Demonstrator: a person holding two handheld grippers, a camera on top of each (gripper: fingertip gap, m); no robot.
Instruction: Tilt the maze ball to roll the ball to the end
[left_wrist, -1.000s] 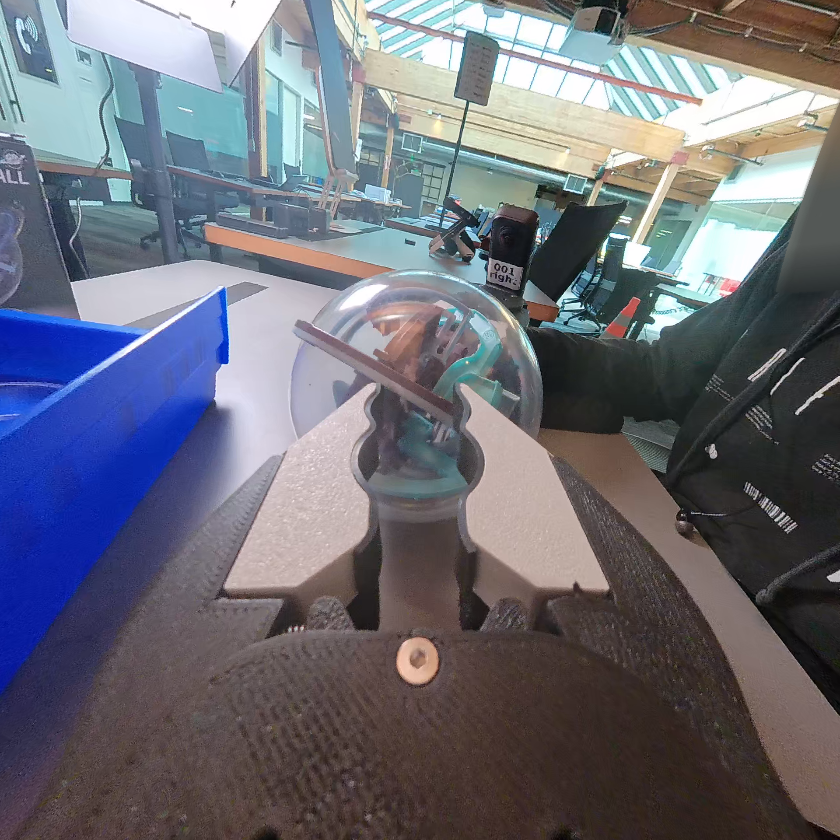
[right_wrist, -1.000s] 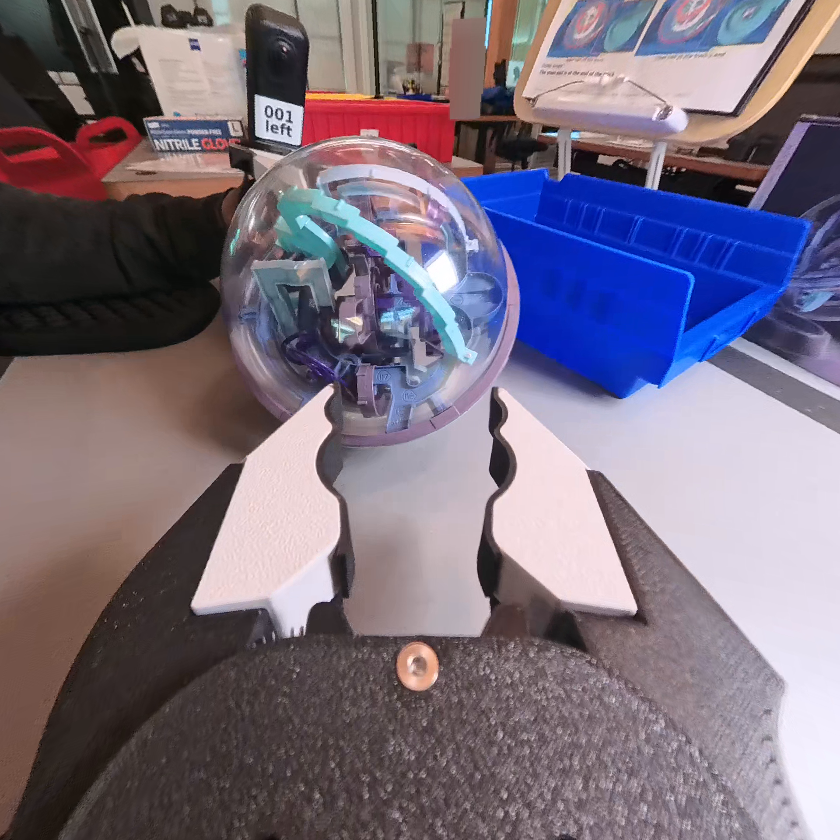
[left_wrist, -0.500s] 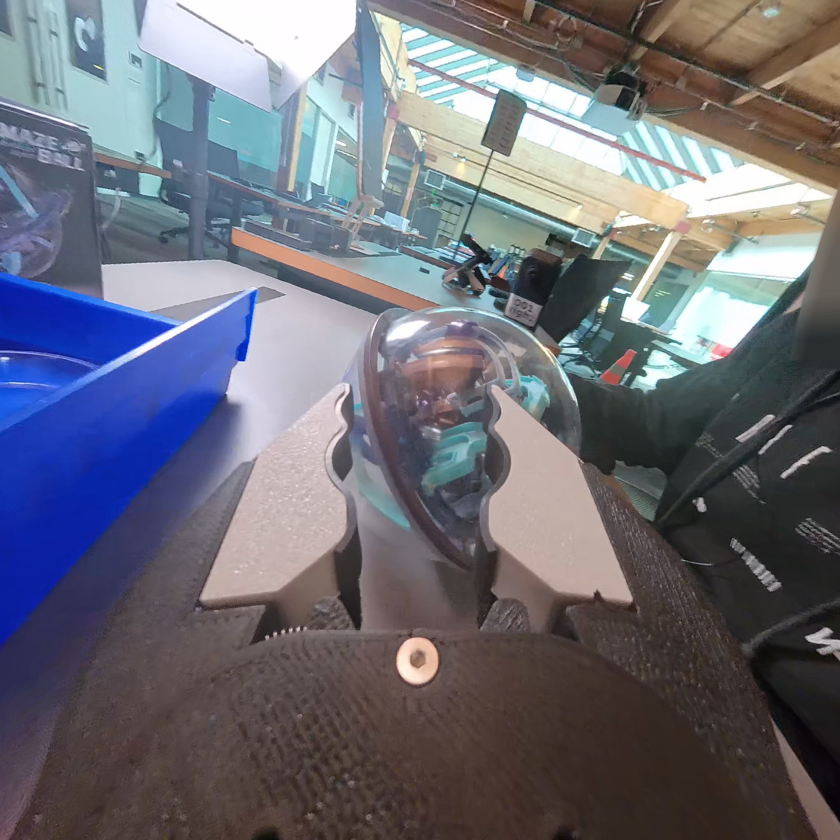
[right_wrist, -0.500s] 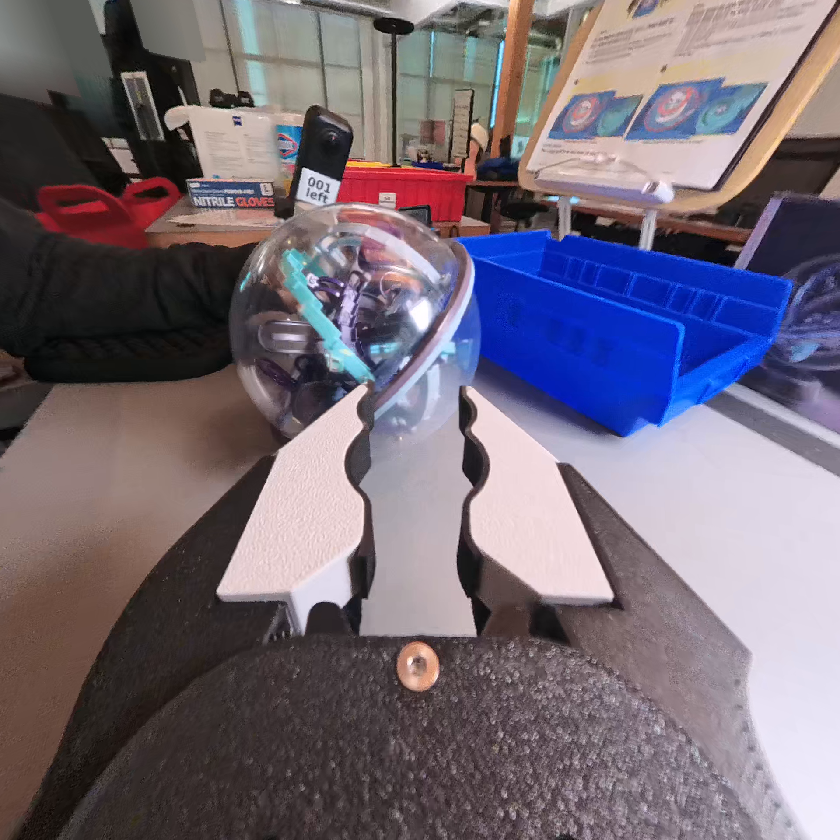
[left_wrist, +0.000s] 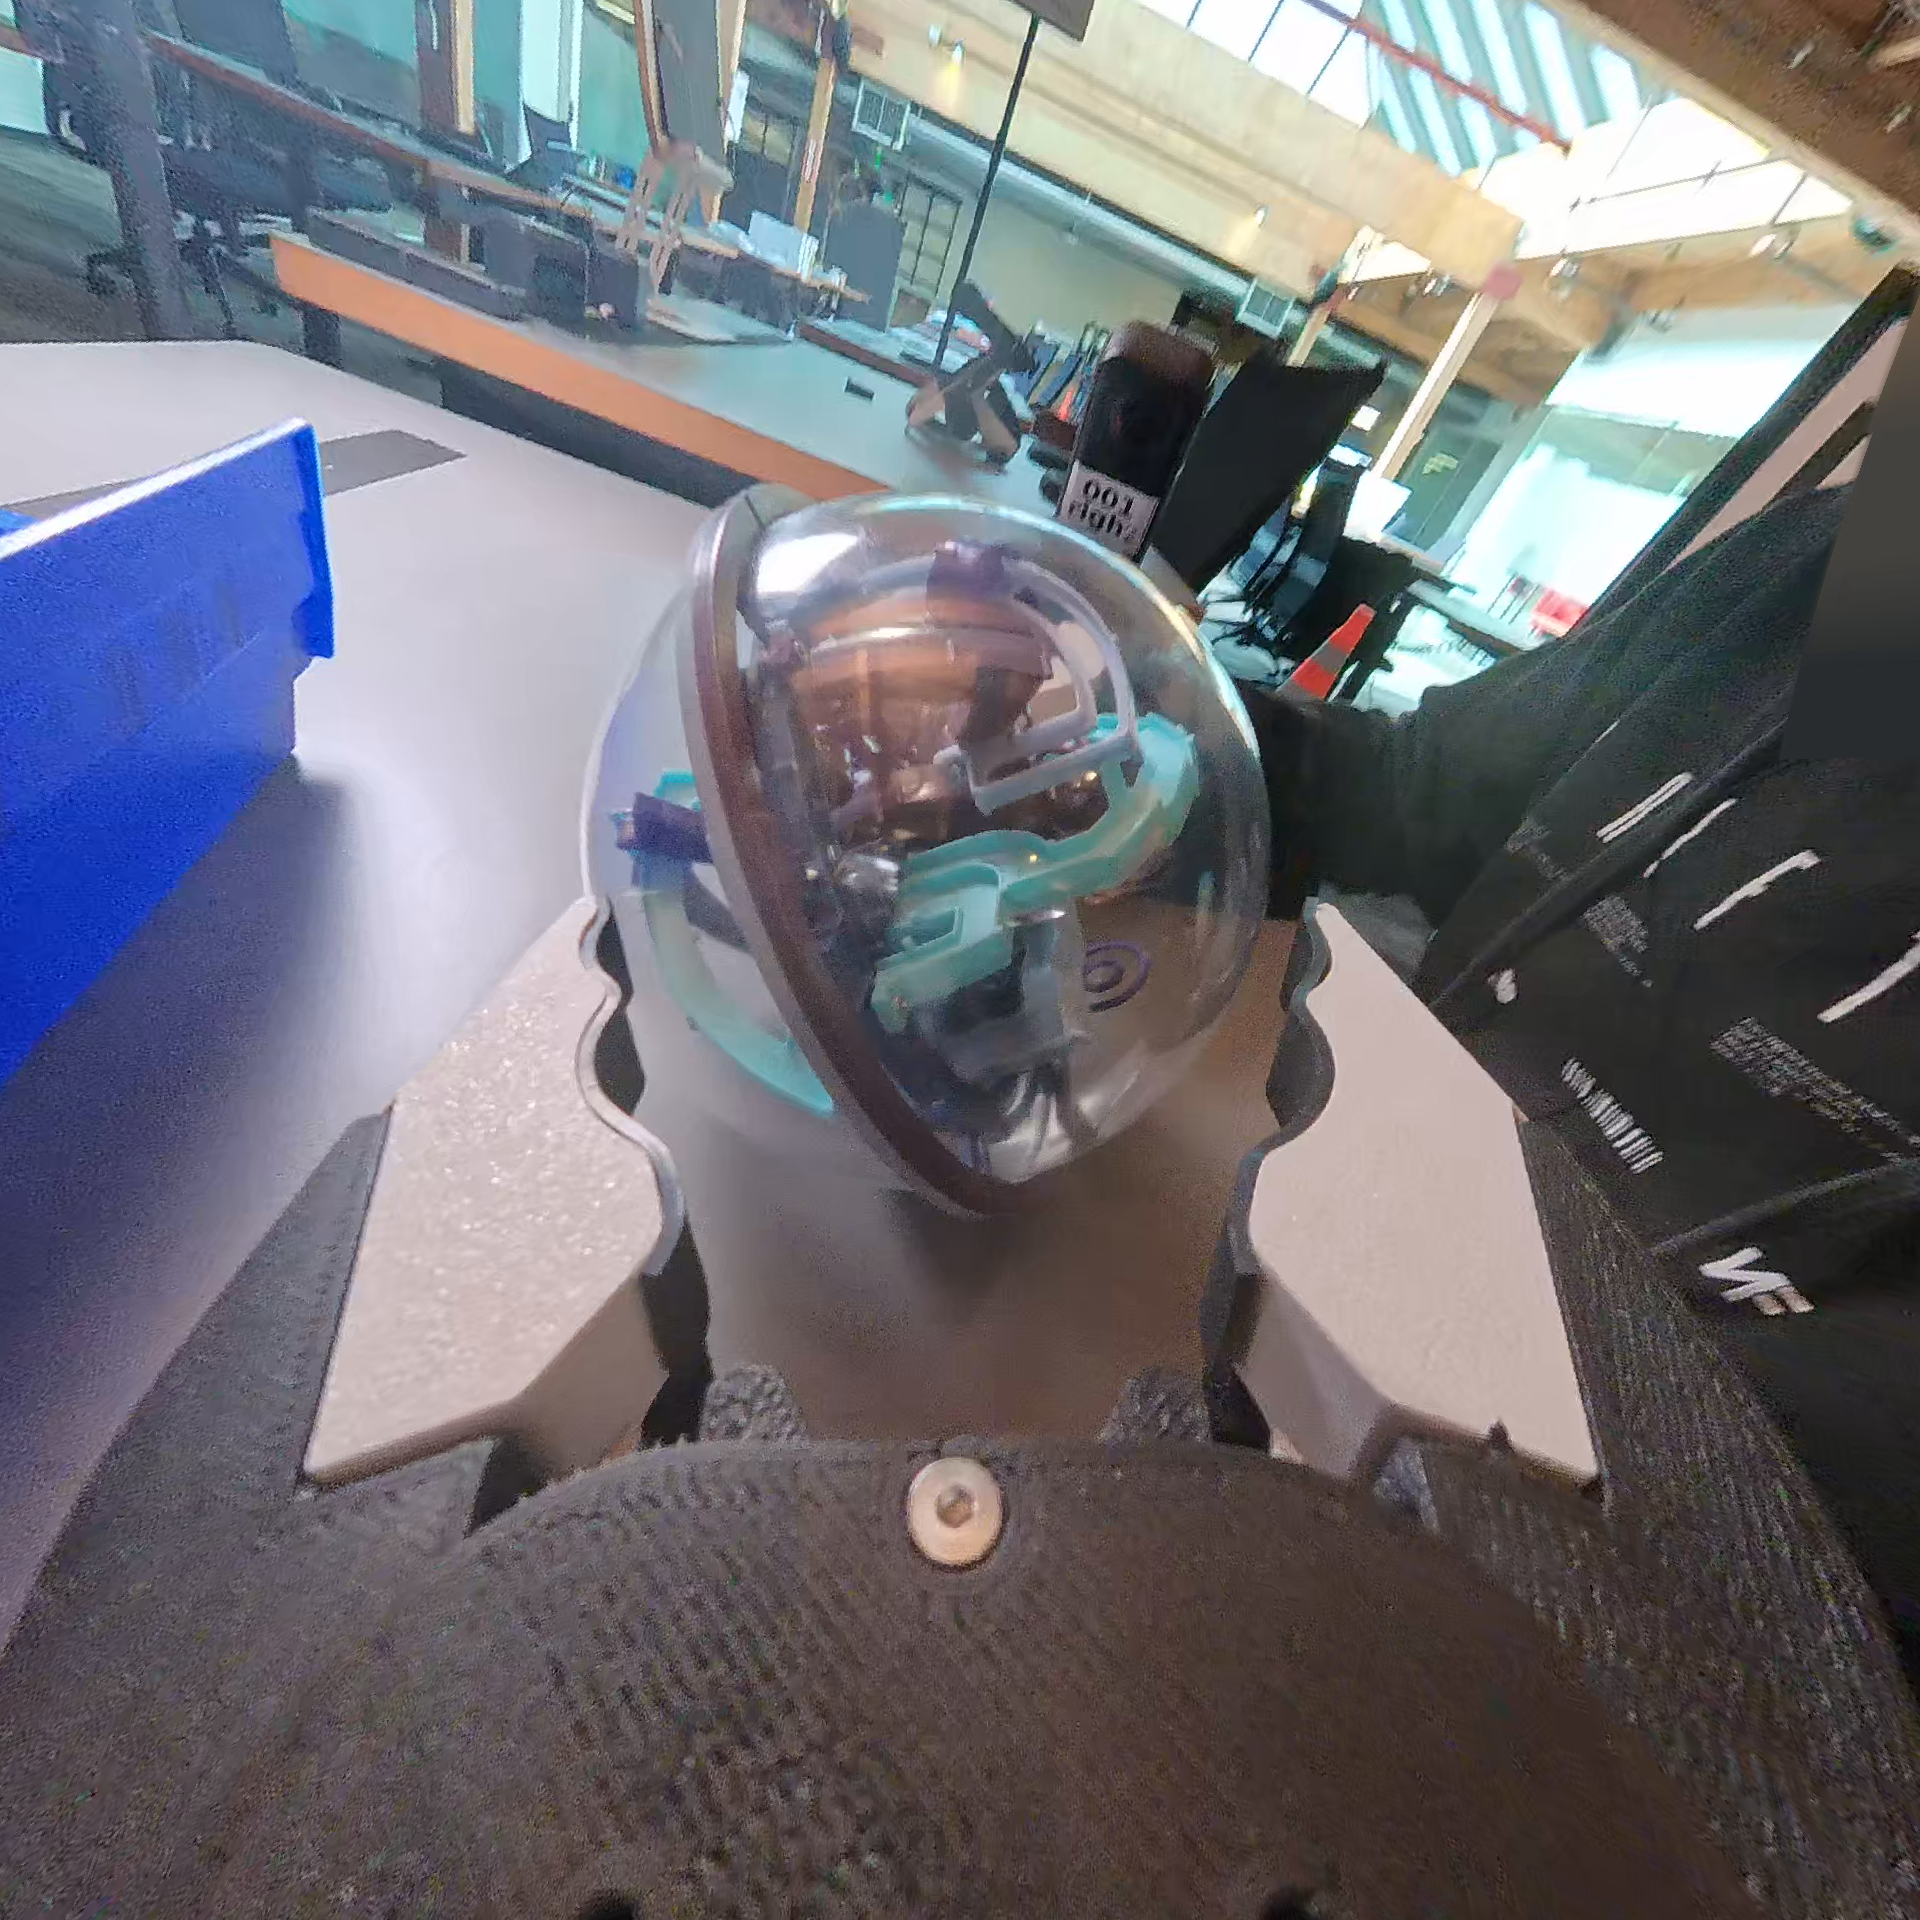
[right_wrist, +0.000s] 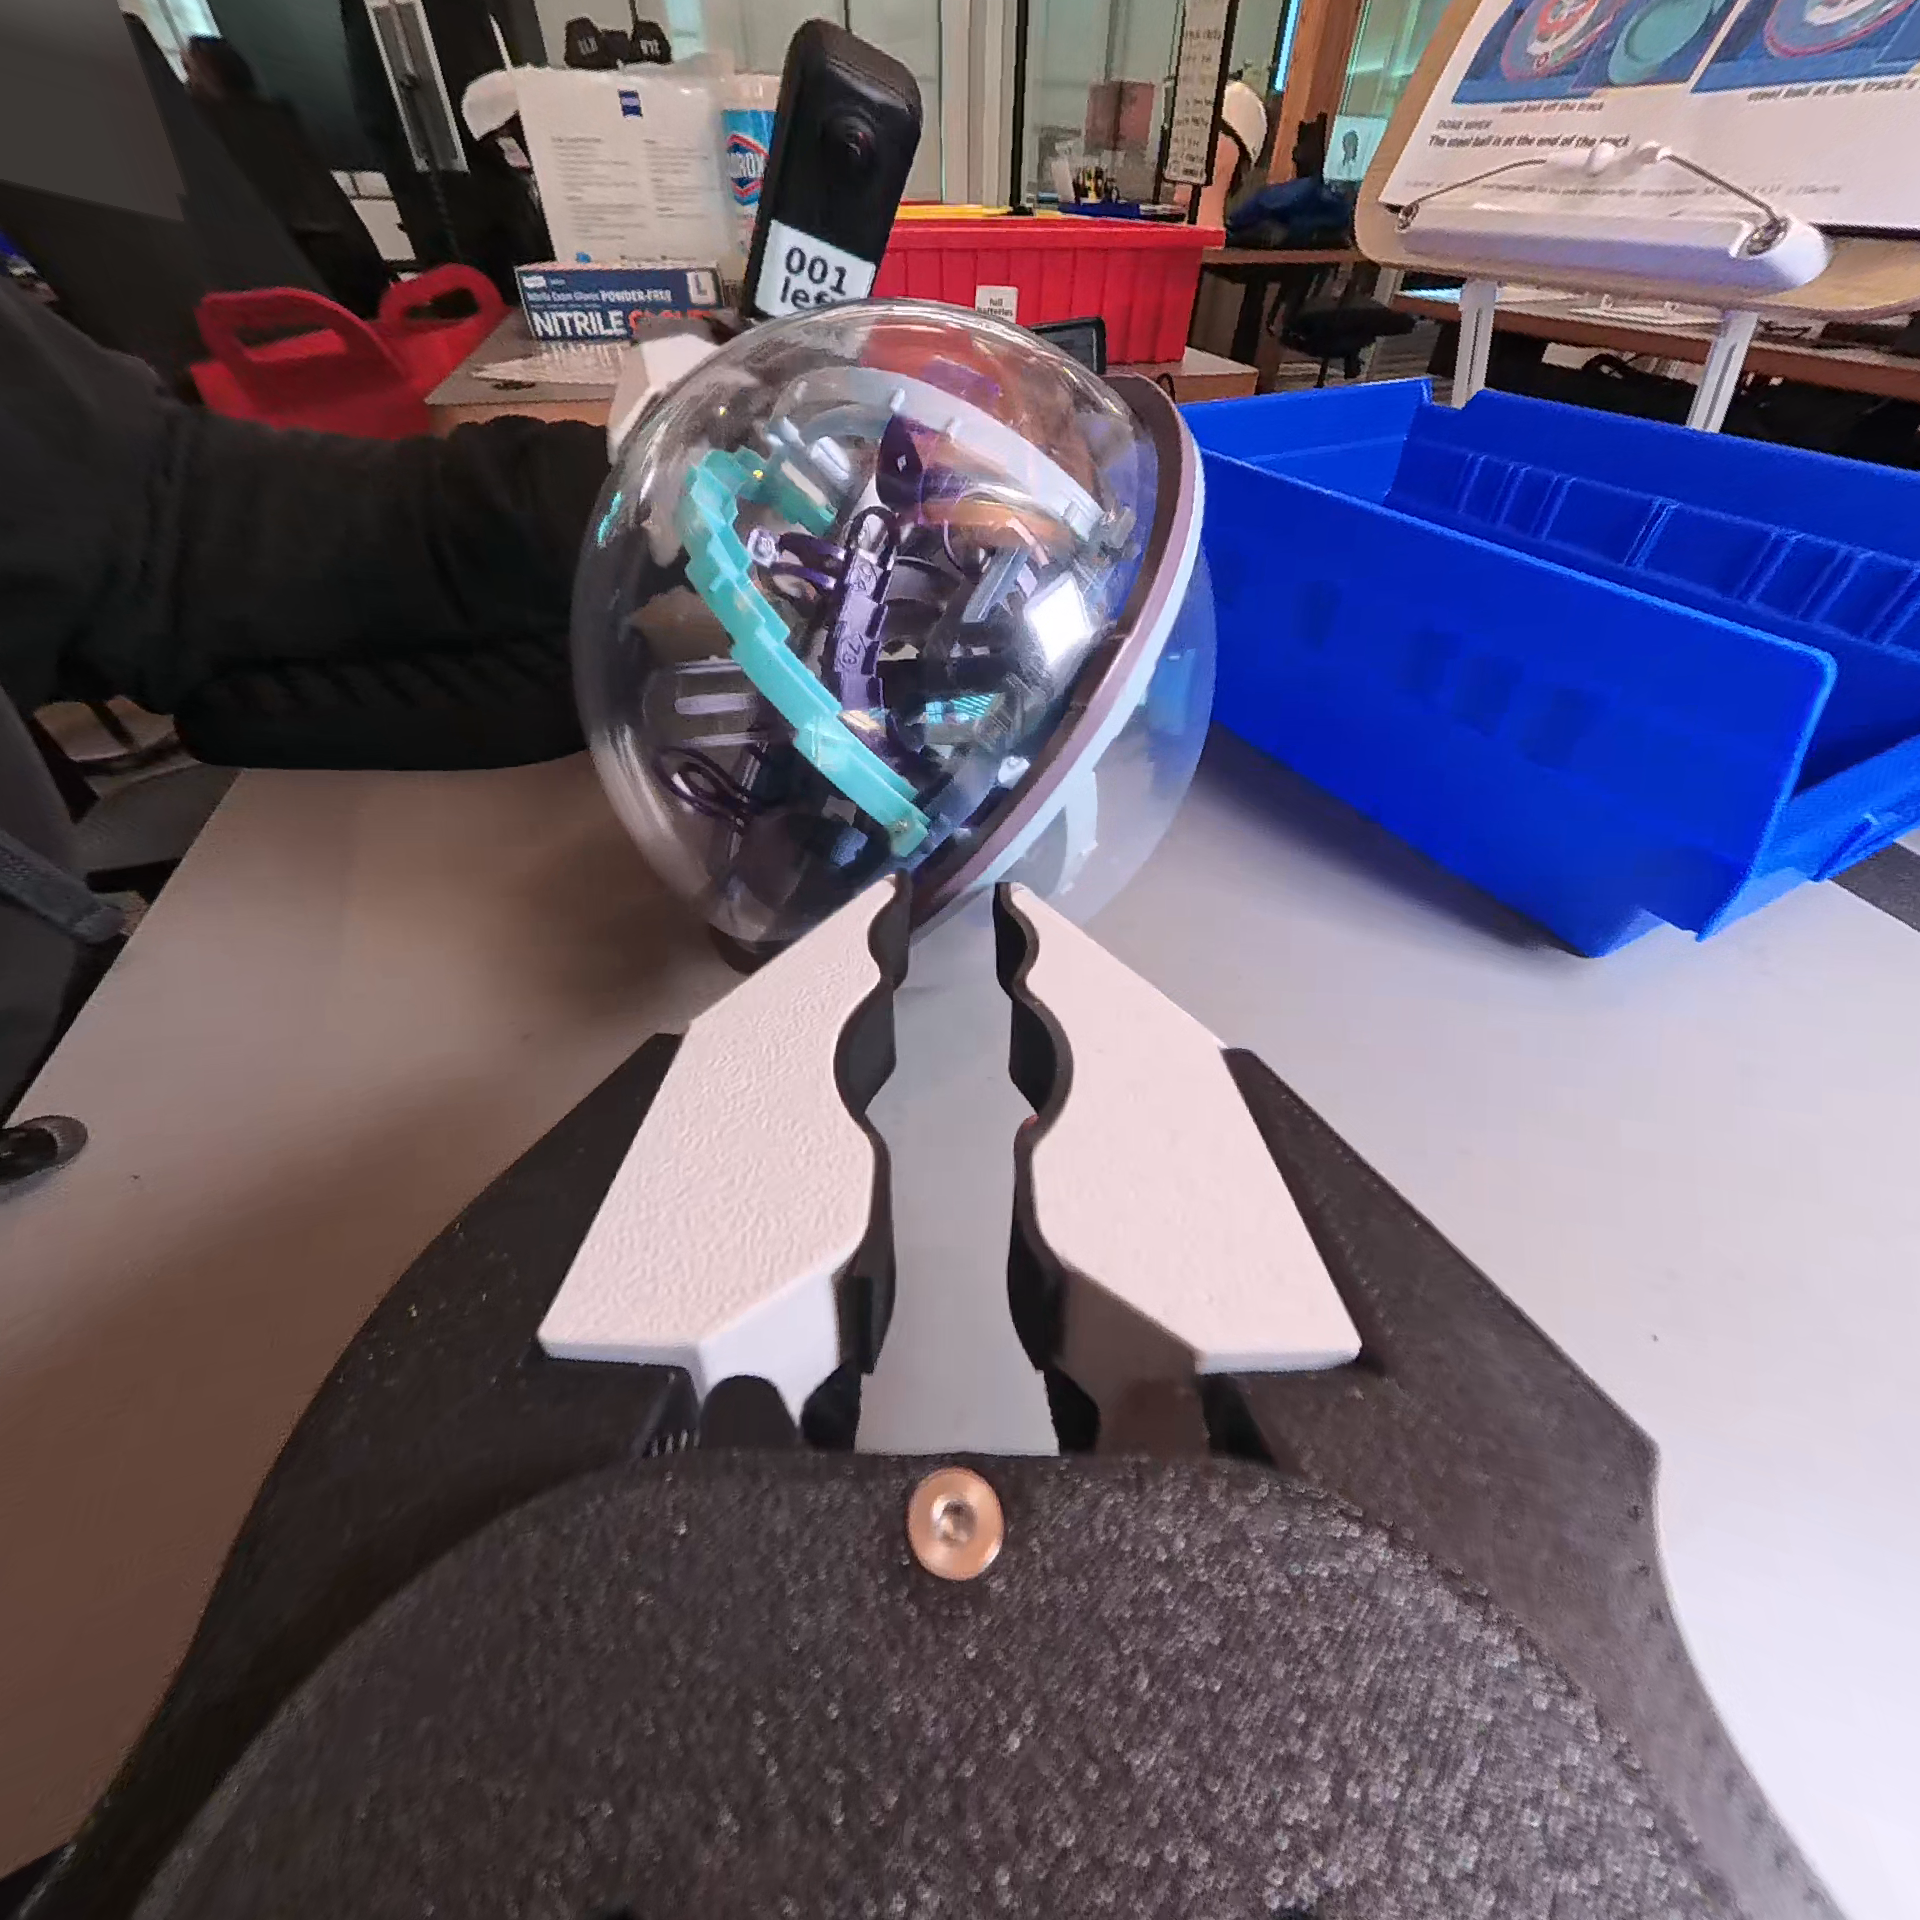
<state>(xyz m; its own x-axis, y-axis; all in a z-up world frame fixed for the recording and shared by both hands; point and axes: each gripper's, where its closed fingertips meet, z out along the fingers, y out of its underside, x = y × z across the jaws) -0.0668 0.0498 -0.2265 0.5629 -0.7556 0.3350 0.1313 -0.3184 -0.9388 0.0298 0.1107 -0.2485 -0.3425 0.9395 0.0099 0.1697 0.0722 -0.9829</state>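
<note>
The maze ball is a clear sphere with teal and purple tracks and a dark rim band, and its underside is at the grey table. My left gripper is open wide; the ball sits between its fingertips and there is a gap at the right pad. In the right wrist view the ball is tilted, with its rim running down between my right gripper's fingertips. That gripper is narrowly shut on the rim. I cannot make out the small steel ball inside.
A blue bin stands right of the ball; in the left wrist view it is at the left. A person's dark sleeve lies behind the ball. A clipboard stand is behind the bin.
My left gripper opened wide and let go of the ball's rim. My right gripper closed from wide onto the rim. The ball's rim turned from slanted to near upright.
</note>
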